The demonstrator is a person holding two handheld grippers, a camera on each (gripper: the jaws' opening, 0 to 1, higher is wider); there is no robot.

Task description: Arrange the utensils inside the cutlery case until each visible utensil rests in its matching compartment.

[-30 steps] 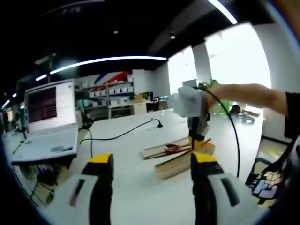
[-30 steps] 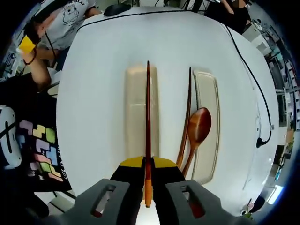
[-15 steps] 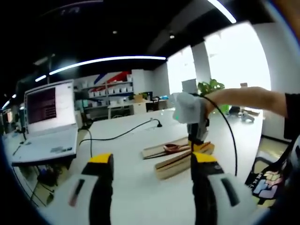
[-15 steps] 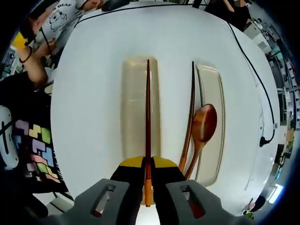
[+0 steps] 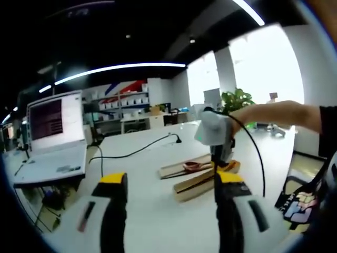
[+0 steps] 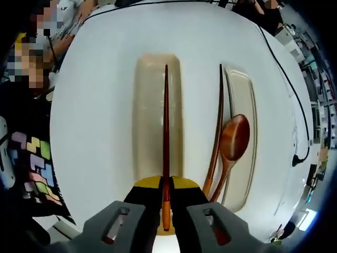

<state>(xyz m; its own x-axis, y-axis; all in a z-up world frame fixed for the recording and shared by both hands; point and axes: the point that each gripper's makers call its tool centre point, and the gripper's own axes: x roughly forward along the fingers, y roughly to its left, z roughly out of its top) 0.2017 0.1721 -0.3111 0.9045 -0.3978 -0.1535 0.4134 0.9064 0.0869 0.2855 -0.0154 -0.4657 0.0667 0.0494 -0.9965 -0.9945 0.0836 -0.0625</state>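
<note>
Right gripper view: right gripper (image 6: 164,196) clamping chopstick (image 6: 165,126) at thick end, holding it lengthwise over left tray (image 6: 148,113) of cutlery case. Second chopstick (image 6: 216,134) lying on table (image 6: 95,105) between trays; spoon (image 6: 232,145) lying beside it, bowl resting in right tray (image 6: 243,100). Left gripper view: left gripper (image 5: 171,208) hanging unclenched, holding nothing, jaws wide apart, well short of case; laptop (image 5: 52,139) standing at left.

The left gripper view looked low across the table (image 5: 152,174) — the right gripper view looked down, seemingly close; both shared the cutlery case (image 6: 152,113).
</note>
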